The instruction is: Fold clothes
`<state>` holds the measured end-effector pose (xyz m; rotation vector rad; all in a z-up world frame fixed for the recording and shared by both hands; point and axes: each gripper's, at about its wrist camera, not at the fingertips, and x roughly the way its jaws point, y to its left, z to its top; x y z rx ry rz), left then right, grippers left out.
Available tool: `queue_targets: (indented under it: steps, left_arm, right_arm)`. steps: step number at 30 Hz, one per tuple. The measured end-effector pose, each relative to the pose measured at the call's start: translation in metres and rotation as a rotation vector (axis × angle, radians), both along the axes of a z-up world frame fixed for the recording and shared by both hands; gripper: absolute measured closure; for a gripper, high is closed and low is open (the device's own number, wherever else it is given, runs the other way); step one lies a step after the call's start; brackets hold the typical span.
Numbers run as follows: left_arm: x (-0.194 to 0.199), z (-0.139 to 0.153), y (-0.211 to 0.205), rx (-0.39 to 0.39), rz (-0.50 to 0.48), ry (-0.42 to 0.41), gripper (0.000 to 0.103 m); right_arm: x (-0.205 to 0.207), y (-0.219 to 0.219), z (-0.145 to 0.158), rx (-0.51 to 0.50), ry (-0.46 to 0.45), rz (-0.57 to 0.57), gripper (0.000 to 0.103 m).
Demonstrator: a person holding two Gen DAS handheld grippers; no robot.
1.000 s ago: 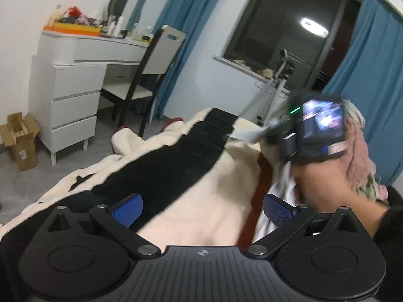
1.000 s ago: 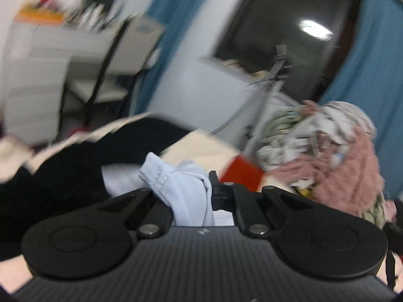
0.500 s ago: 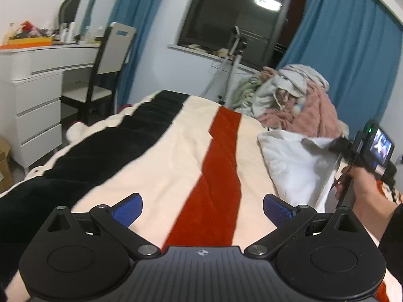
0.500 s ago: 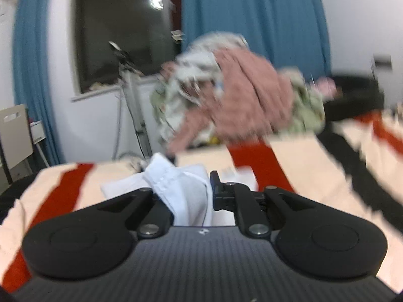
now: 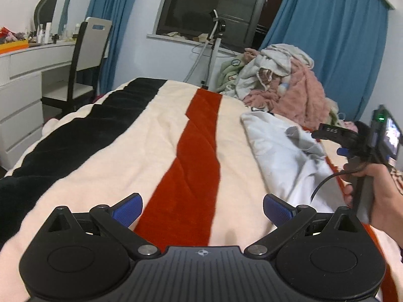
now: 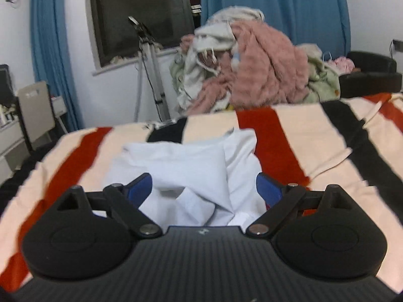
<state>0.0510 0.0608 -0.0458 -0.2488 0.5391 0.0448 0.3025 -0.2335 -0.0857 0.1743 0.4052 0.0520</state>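
A crumpled white garment (image 6: 189, 161) lies on the striped blanket (image 6: 279, 136), bunched into loose folds. My right gripper (image 6: 204, 188) hovers just over its near edge, open, with the blue pads (image 6: 139, 188) spread on either side of the cloth and not pinching it. In the left wrist view the same garment (image 5: 277, 151) rests on the right side of the bed, and the right gripper (image 5: 327, 142) sits at its right edge in a person's hand (image 5: 377, 196). My left gripper (image 5: 202, 210) is open above the red stripe (image 5: 196, 151), holding nothing.
A heap of unfolded clothes (image 5: 279, 80), pink fluffy and whitish pieces, is piled at the far end of the bed. A tripod stand (image 5: 214, 45) rises behind it by the dark window. A chair (image 5: 85, 58) and white dresser (image 5: 22, 80) are off the bed's left side.
My right gripper, shut on the white garment earlier, has opened and let it drop onto the blanket. Both views have swung across the bed toward the clothes pile.
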Motion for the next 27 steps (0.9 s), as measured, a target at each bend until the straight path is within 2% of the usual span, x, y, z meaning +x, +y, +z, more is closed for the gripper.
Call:
queue_targets:
  steps: [3,7,12,13,16,18,20,23,25,27]
  left_arm:
    - [-0.007,0.006,0.002,-0.027,-0.015,-0.008,0.0]
    - [-0.02,0.014,0.005,-0.054,-0.025,-0.017,0.0]
    - [-0.038,0.024,0.004,-0.058,-0.038,-0.019,0.0]
    - [-0.042,0.025,0.004,-0.071,-0.047,-0.013,0.0]
    - [-0.048,0.021,0.014,-0.185,-0.061,0.052,0.0]
    - [-0.051,0.017,0.023,-0.242,-0.054,0.102,0.0]
    - [-0.05,0.01,0.031,-0.286,-0.054,0.167,0.002]
    - [-0.05,0.002,0.043,-0.335,-0.013,0.222,0.002]
    - [-0.051,-0.003,0.049,-0.362,0.006,0.254,0.003]
    - [-0.051,-0.01,0.052,-0.374,0.026,0.293,0.009]
  right_arm:
    - [-0.049,-0.001,0.024,-0.002,-0.023,0.001,0.012]
    - [-0.134,0.001,0.051,0.005,-0.069,0.032,0.012]
    - [-0.243,0.013,0.067,-0.052,-0.118,0.09,0.012]
    - [-0.259,0.014,0.066,-0.055,-0.12,0.098,0.012]
    - [-0.305,0.013,0.061,-0.062,-0.111,0.119,0.012]
    - [-0.329,0.008,0.054,-0.049,-0.079,0.103,0.012]
    - [-0.344,0.001,0.045,-0.016,-0.032,0.037,0.012]
    - [-0.365,-0.01,0.032,0.031,0.034,-0.055,0.012]
    - [-0.366,-0.01,0.031,0.037,0.035,-0.056,0.012]
    - [-0.368,-0.011,0.031,0.043,0.035,-0.057,0.012]
